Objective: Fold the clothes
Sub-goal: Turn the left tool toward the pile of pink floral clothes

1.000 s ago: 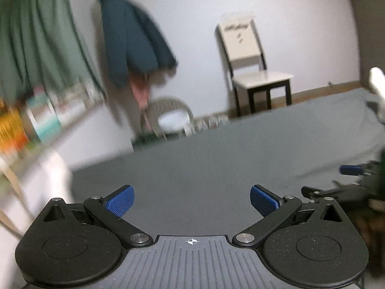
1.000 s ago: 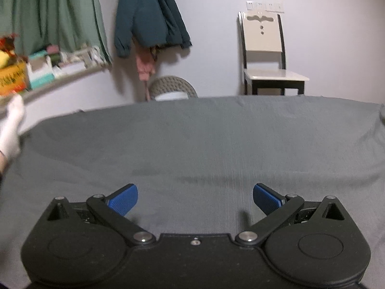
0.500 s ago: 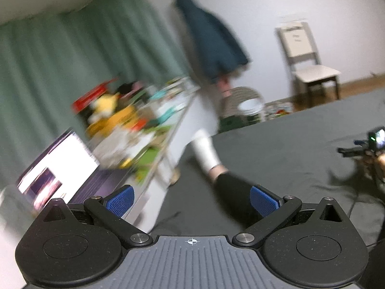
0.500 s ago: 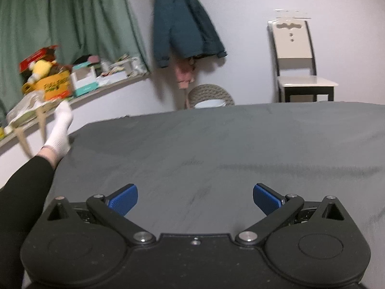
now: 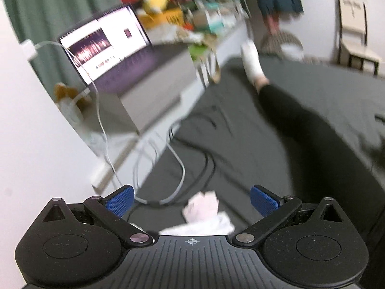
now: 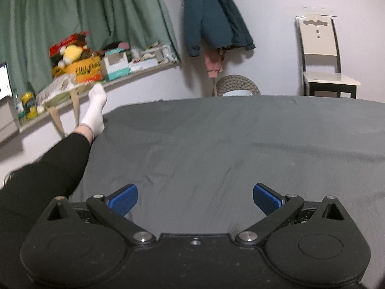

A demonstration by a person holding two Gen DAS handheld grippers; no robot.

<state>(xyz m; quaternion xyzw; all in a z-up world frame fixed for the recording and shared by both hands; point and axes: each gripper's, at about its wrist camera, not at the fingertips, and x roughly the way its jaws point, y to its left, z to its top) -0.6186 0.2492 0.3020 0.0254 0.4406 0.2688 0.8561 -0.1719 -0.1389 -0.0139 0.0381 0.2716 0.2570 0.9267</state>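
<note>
I am seeing the only candidate garment as a crumpled pale pink-and-white cloth (image 5: 204,213) lying low in the left wrist view, just ahead of the left tongs (image 5: 191,200) and roughly between the two blue pads; blur is keeping me from telling what kind of garment it is or whether the pads are touching it. I am holding the left tongs spread wide, pinching nothing. The cloth is lying bunched, with no flat panel or crease showing, so I am judging the folding as not yet begun: picking up, spreading and every fold are still ahead.

I am holding the right tongs (image 6: 195,198) spread wide as well, empty, hovering over the grey bed (image 6: 240,144), whose sheet is lying smooth with no garment showing on it in the right wrist view.

Beside the cloth, white and dark cables (image 5: 178,168) are trailing across the bed edge toward a lit laptop (image 5: 103,41). A person's leg (image 6: 60,159) in black, ending in a white sock (image 6: 96,108), is stretching along the left side of the bed. Beyond, a cluttered shelf (image 6: 108,72), a green curtain (image 6: 84,12), a hanging teal jacket (image 6: 211,16) and a chair (image 6: 320,55) are lining the wall.
</note>
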